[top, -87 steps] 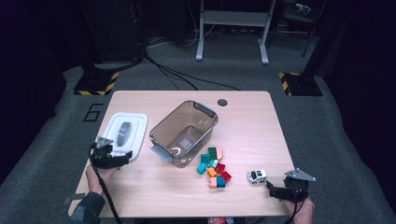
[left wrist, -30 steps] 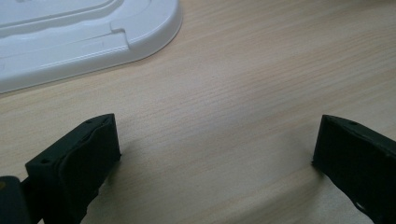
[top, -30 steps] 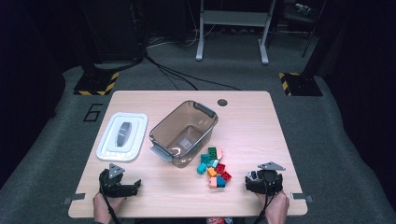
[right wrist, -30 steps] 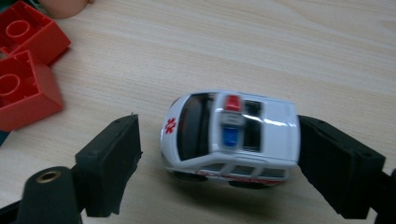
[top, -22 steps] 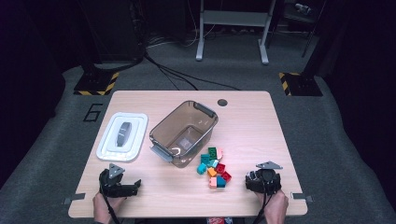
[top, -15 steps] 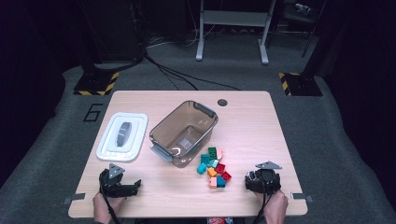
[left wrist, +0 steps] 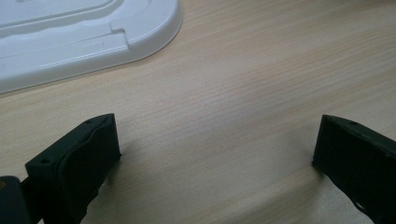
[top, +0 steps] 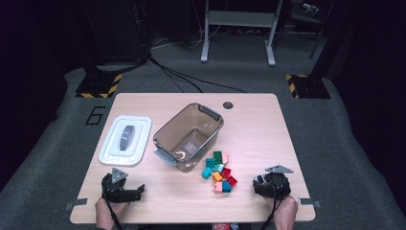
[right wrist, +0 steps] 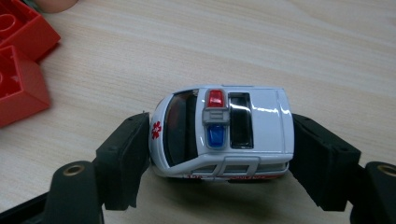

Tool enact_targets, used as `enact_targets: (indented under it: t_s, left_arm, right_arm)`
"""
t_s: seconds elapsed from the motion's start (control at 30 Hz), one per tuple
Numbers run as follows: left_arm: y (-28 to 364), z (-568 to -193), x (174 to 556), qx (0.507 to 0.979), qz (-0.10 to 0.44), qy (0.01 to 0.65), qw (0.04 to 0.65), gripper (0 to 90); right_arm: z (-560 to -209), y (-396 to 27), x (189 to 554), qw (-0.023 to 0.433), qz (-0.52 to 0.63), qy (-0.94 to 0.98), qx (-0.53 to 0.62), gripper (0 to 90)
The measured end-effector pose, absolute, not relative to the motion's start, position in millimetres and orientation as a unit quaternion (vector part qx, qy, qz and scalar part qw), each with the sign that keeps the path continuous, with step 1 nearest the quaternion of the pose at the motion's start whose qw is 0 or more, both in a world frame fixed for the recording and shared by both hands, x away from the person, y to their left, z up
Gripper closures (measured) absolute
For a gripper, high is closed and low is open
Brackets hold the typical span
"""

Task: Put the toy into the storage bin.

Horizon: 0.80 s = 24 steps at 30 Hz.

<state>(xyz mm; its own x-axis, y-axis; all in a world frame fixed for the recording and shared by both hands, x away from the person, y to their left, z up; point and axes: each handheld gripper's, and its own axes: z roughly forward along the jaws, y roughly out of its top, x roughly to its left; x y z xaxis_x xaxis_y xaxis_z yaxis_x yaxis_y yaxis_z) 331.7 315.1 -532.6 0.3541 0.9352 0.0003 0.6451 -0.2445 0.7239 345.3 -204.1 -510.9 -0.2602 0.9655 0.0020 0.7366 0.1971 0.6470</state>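
1. Two jaws of the right hand-held gripper (right wrist: 219,158) have just been closing and now press the nose and tail of a white toy ambulance (right wrist: 223,133) on the counter (right wrist: 303,51), beside red bricks (right wrist: 18,70).
2. Left hand-held gripper (left wrist: 217,154) rests wide apart, holding nothing, near a white lid (left wrist: 70,42).

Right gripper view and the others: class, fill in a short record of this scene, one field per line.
right gripper: jaws have just been closing, pads now on the front and rear of the toy ambulance
left gripper: open over bare table
bricks: loose pile beside the clear bin
bin: holds no toys
white lid: flat, left of bin
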Motion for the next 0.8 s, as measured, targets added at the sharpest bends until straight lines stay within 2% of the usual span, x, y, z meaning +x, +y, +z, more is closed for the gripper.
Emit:
enact_targets:
  t_s: [0.3,0.8]
  left_arm:
    - [315,-533,332,0.757,0.224,0.521,0.325,0.3]
    - [315,-532,333,0.760,0.220,0.520,0.321,0.3]
  right_arm:
    - [-497,-207,349,0.205,0.310,0.744,0.555,25.3]
    - [-456,-202,367,0.200,0.353,0.750,0.522,25.4]
